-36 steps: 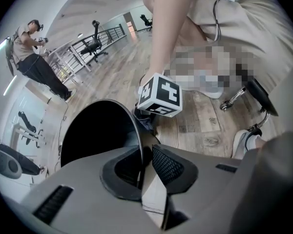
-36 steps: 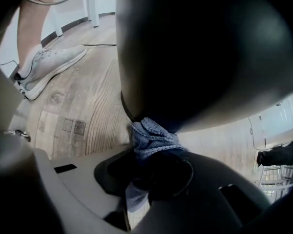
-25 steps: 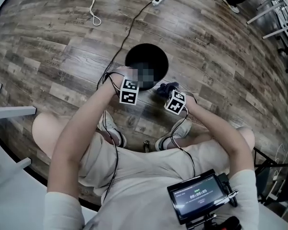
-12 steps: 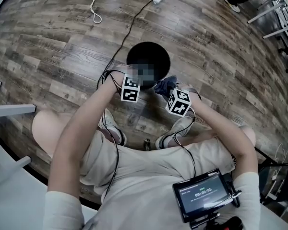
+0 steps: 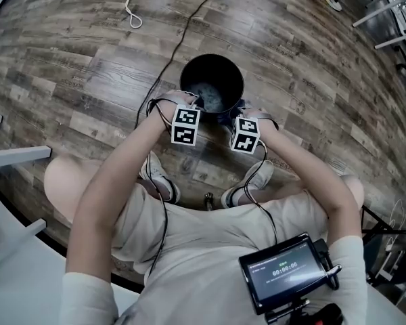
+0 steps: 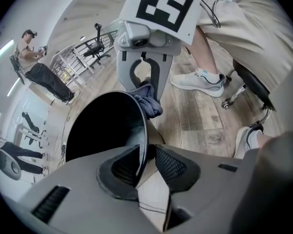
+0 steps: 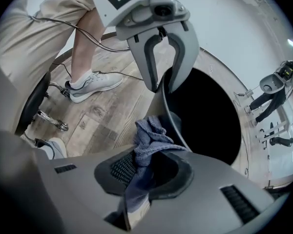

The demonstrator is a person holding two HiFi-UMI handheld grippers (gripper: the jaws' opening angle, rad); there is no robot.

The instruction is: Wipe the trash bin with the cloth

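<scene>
Down on the wooden floor (image 5: 88,66), as the head view has it, the black trash bin (image 5: 238,80) stands upright just ahead of the seated person's feet. Both grippers point steeply down at its near rim. The left gripper (image 5: 197,105) is at the left of that edge and the right gripper (image 5: 233,116) is close beside it, their marker cubes turned upward. A cable trails across the boards beyond the bin.

From the left gripper view, the bin's thin wall (image 6: 136,108) runs straight between this gripper's (image 6: 146,162) two pads. The jaws have just been closing around it and now stand at about half width. One pad is inside the bin and the other outside, and a dark sliver still shows between the wall and the outer pad. Opposite, the right gripper (image 6: 144,89) hangs over the rim with the blue cloth (image 6: 149,104) bunched under its fingers. A white shoe (image 6: 198,79) rests on the floor behind it.

From the right gripper view, the right gripper (image 7: 149,172) is clamped on the cloth (image 7: 151,135). The cloth bulges up from between the pads and lies against the outside of the rim (image 7: 172,123). Across from it, the left gripper (image 7: 162,87) straddles the same edge.
</scene>
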